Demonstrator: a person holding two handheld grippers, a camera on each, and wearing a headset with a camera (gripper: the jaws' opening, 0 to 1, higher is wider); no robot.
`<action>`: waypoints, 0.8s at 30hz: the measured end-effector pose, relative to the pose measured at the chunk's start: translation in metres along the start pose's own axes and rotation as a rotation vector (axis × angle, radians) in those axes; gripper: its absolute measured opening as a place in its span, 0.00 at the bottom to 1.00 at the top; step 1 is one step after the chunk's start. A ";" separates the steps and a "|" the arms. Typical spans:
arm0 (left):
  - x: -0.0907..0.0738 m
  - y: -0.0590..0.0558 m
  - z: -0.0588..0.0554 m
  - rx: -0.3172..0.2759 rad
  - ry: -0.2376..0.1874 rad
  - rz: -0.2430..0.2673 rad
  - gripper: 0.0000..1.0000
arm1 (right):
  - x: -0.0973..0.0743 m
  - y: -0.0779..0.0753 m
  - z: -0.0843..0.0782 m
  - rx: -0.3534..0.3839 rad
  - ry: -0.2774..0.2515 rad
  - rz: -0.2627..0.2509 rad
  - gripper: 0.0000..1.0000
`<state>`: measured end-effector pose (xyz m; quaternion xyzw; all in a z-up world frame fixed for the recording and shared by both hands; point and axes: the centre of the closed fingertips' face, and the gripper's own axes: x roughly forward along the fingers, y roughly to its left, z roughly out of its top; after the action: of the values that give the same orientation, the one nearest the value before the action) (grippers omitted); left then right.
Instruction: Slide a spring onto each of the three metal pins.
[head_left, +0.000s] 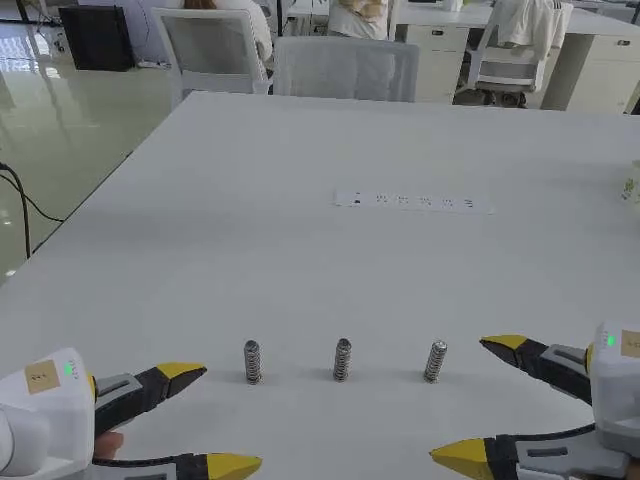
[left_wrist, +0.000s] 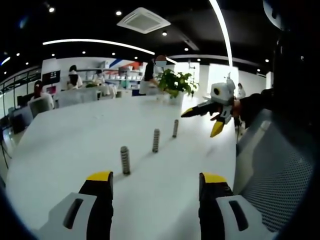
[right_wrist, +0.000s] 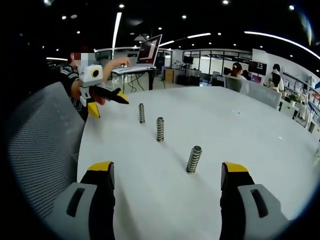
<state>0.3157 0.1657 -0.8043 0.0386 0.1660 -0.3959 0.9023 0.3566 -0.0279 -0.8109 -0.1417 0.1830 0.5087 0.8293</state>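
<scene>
Three upright pins, each wrapped in a coil spring, stand in a row on the white table: left spring, middle spring, right spring. My left gripper is open at the near left, level with the row, nothing between its yellow tips. My right gripper is open at the near right, also holding nothing. In the left gripper view the nearest spring stands ahead of the jaws and the right gripper shows beyond. In the right gripper view the nearest spring leans slightly; the left gripper is far behind.
A white power strip lies flat mid-table beyond the springs. Office chairs line the far table edge. A mesh chair back is close by the near edge. A potted plant stands at one end of the table.
</scene>
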 end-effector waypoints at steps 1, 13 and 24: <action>0.000 0.001 -0.001 -0.003 0.000 0.001 0.66 | 0.000 0.000 0.001 0.001 -0.002 0.000 0.88; -0.001 0.004 -0.002 -0.020 0.002 0.020 0.75 | 0.000 0.001 0.000 0.008 0.003 -0.001 0.89; 0.000 0.005 -0.001 -0.028 -0.003 0.027 0.77 | 0.000 0.000 0.001 0.014 0.006 -0.001 0.89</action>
<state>0.3190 0.1698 -0.8051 0.0277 0.1698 -0.3816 0.9082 0.3562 -0.0278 -0.8099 -0.1376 0.1890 0.5064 0.8300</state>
